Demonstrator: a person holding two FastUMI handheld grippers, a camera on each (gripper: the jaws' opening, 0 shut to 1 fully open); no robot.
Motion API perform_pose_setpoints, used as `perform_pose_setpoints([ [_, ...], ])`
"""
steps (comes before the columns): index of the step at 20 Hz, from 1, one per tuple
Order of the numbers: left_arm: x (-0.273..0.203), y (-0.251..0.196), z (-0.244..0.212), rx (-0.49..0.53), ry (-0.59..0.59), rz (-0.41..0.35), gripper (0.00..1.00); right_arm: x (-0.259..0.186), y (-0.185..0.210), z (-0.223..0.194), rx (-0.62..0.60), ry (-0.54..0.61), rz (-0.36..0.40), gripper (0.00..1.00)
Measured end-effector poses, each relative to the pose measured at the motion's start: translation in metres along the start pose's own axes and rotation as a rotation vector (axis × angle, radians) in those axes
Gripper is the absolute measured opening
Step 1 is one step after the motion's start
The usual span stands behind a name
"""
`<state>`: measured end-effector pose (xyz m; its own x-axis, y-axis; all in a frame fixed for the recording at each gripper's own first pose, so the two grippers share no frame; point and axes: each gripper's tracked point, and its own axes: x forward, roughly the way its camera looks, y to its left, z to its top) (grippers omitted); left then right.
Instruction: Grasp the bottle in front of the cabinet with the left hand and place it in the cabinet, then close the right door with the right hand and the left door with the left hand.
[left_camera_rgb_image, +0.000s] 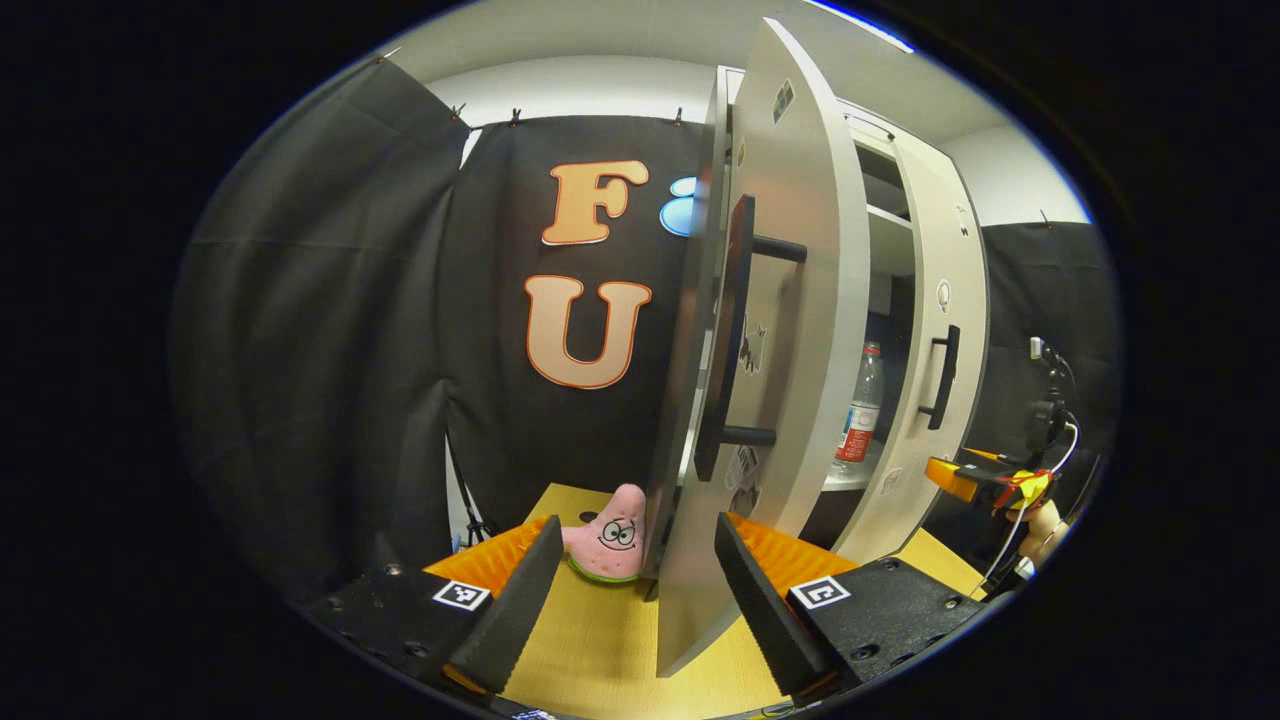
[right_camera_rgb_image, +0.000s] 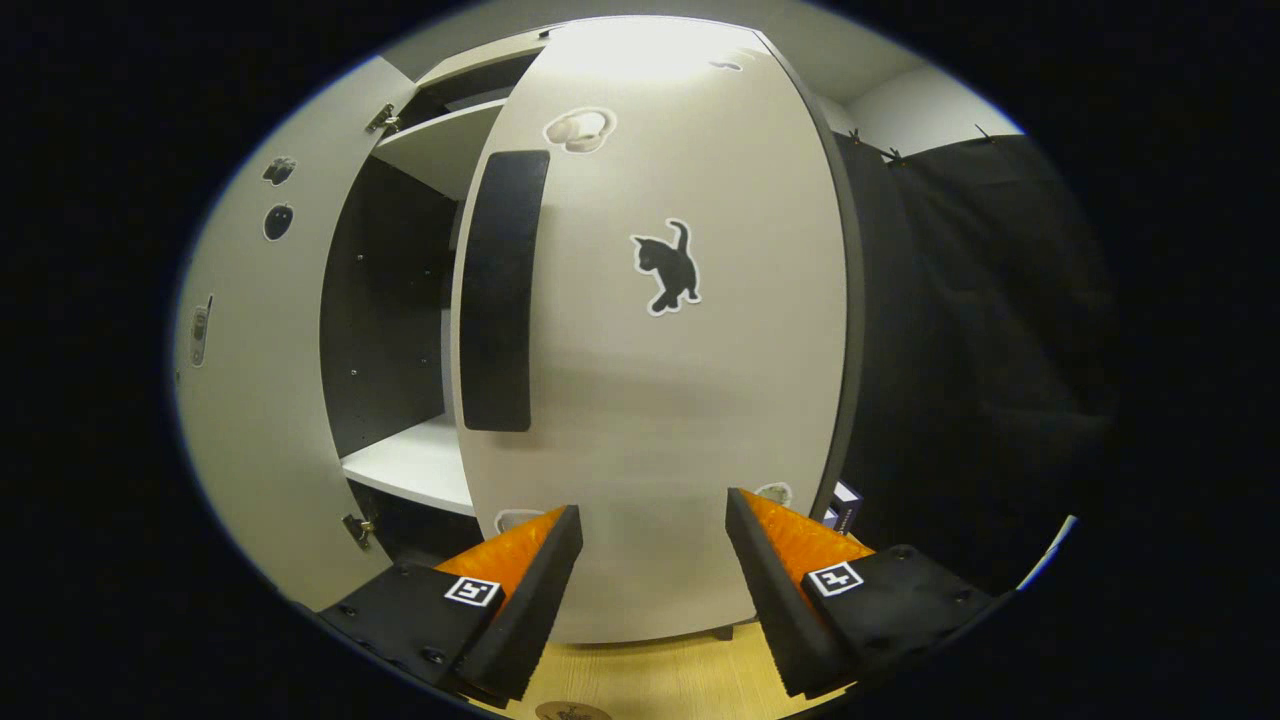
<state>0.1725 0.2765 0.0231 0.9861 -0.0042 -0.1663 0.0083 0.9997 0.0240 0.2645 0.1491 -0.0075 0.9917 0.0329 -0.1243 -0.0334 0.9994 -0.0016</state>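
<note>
- Your left gripper (left_camera_rgb_image: 632, 590) has its jaws spread wide with nothing held, the free edge of the left door (left_camera_rgb_image: 790, 330) standing between its fingers.
- The left gripper view gives you the bottle (left_camera_rgb_image: 860, 410), upright on the cabinet's lower shelf (left_camera_rgb_image: 850, 478), plus a pink star plush (left_camera_rgb_image: 612, 537) on the table (left_camera_rgb_image: 600, 640).
- Your right gripper (right_camera_rgb_image: 655, 590), jaws also wide and empty, faces the right door (right_camera_rgb_image: 650, 380), just before its lower edge.
- Count two doors, each partly open, each with one dark handle (right_camera_rgb_image: 500, 290).
</note>
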Motion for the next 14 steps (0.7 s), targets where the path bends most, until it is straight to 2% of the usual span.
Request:
perform_pose_setpoints([
  [6,-0.005,-0.018,-0.006,-0.075,-0.002,0.046,0.94,-0.053,-0.051,0.017,0.033,-0.022,-0.002,0.95],
  [9,-0.005,-0.034,-0.007,-0.079,-0.006,0.058,0.94,-0.071,-0.073,0.02,0.034,-0.026,0.005,0.95],
  [14,-0.002,-0.073,-0.012,-0.101,-0.004,0.038,0.94,-0.085,-0.107,0.016,0.066,-0.007,0.012,0.95],
])
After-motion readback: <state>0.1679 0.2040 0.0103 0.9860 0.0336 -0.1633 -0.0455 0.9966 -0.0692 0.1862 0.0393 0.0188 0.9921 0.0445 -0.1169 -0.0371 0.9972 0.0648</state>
